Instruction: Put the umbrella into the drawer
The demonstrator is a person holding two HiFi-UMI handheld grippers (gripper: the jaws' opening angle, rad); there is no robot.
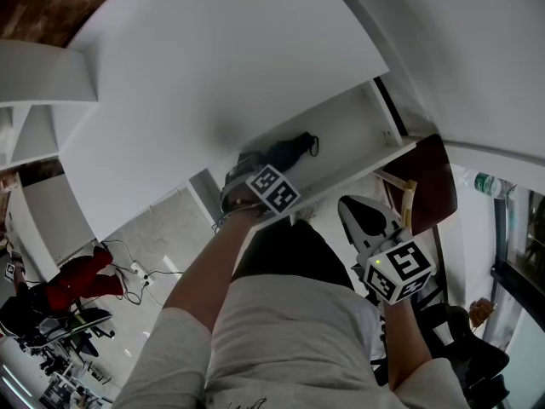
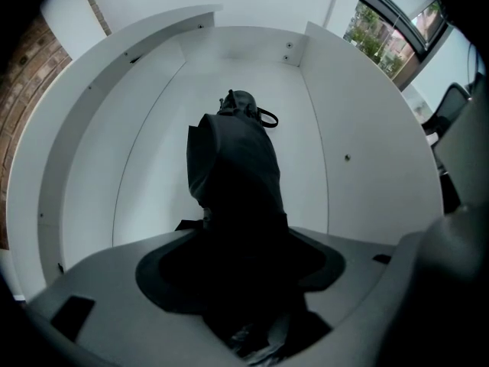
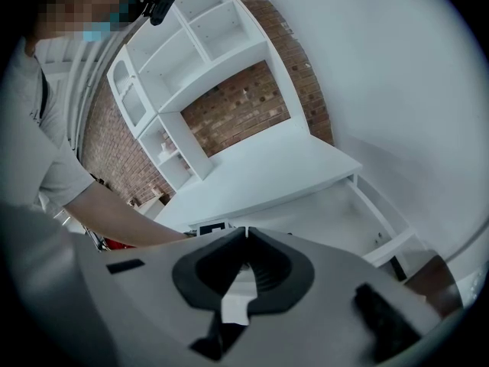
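Fabric of the dark folded umbrella (image 2: 237,167) fills the middle of the left gripper view. It runs lengthwise into the open white drawer (image 2: 367,167), and its near end is pinched between the jaws of the left gripper (image 1: 254,177). Its far end, with a small strap loop (image 2: 267,118), stops short of the drawer's back wall. No view shows whether the umbrella touches the drawer floor.

Bare floor lies on both sides of the umbrella, with a wider strip on the left than on the right. The drawer's right side wall stands close by.

The head view adds that the edge of the flat white desk top (image 1: 213,58) hangs over the rear of the drawer, just above the umbrella's far end. The drawer's front panel stands out towards the person. A brown wooden chair (image 1: 433,186) sits just beside the drawer's right front corner.

The right gripper (image 3: 244,232) hangs well apart from the drawer, lower in the head view and near the person's body. Its own view shows its jaws pressed together at the tips with nothing between them. That view alone takes in the white open shelving (image 3: 191,44) and the red brick wall (image 3: 241,105) beyond the desk.
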